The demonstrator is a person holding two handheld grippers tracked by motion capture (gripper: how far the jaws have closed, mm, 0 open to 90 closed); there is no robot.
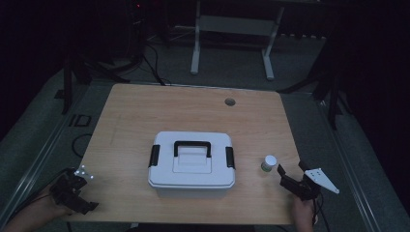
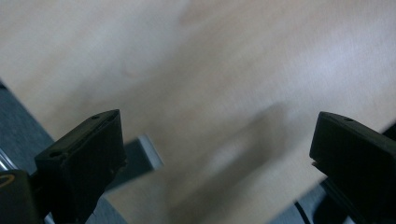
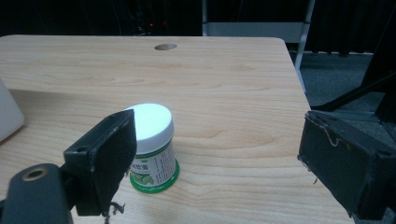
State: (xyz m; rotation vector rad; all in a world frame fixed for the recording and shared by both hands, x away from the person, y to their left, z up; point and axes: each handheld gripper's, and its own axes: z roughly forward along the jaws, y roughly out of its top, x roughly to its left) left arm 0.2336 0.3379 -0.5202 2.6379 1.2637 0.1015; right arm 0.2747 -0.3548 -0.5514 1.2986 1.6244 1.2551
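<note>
A white storage box (image 1: 192, 164) with a black handle and black side latches sits closed in the middle of the wooden table (image 1: 193, 111). To its right stands a small bottle (image 1: 269, 163) with a white cap and green label. My right gripper (image 1: 291, 169) is open just behind the bottle, at the table's front right. In the right gripper view the bottle (image 3: 154, 149) stands upright beside the left jaw, nothing held by that gripper (image 3: 219, 123). My left gripper (image 1: 84, 192) hovers open at the front left corner, and the left gripper view has this gripper (image 2: 217, 121) over bare wood.
A round cable hole (image 1: 229, 101) lies near the table's far edge, and the right gripper view shows it as well (image 3: 165, 47). A corner of the box (image 3: 9, 116) appears at that view's left. A white desk frame (image 1: 232, 29) stands on the dark floor beyond.
</note>
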